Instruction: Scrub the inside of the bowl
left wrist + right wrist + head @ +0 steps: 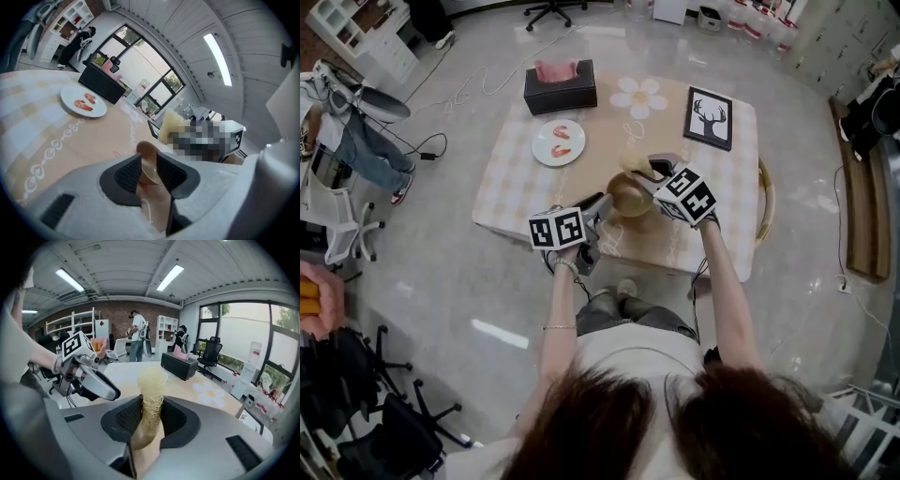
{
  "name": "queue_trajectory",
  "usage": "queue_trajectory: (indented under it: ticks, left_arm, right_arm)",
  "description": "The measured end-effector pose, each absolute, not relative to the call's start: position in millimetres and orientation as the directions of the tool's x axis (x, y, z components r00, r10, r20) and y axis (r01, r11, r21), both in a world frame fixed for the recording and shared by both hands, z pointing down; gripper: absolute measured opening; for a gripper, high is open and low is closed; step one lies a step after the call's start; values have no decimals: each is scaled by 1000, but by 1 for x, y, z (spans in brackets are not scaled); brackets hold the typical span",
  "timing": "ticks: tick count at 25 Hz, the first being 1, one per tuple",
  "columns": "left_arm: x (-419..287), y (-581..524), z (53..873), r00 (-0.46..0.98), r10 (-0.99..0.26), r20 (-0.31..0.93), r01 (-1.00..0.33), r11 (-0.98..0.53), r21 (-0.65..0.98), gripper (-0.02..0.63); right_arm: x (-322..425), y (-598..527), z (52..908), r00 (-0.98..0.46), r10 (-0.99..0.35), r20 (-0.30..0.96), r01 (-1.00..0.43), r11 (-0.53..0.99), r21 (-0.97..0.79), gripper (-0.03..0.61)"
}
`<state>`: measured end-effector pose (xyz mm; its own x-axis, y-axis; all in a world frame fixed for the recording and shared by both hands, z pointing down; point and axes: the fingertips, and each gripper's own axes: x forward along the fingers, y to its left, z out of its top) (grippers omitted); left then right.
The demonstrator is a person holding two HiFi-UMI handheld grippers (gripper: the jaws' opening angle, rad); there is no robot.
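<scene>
my left claw pinches the rim of the bowl at the near side of the table; my right claw grips a scrubber just beside it.

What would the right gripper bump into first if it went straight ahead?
Likely the black tissue box across the table, just right of the loofah it holds; depth is unclear.

Lighting: bright, even. Sources: ceiling strip lights and large windows, the panes blown out white. Glare: pale streaks on the glossy floor. Shadows: faint, soft-edged. Both gripper views show heavy fisheye bending and black vignetted corners; the near foreground is soft.
</scene>
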<state>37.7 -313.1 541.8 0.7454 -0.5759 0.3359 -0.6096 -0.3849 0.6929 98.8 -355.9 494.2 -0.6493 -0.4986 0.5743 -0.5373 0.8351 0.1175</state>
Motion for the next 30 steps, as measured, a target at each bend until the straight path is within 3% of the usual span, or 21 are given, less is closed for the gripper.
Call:
queue_trajectory:
  ticks: [12,30]
  left_arm:
    - [43,-305,561,786,-517,339,-528,-276,803,94]
    - [53,-296,571,853,-438,283,-383,-158,910,94]
  right_arm:
    - [89,-354,509,-574,-410,709,-316,909,270,95]
    - [83,-352,532,-305,-342,889,229,880,417,95]
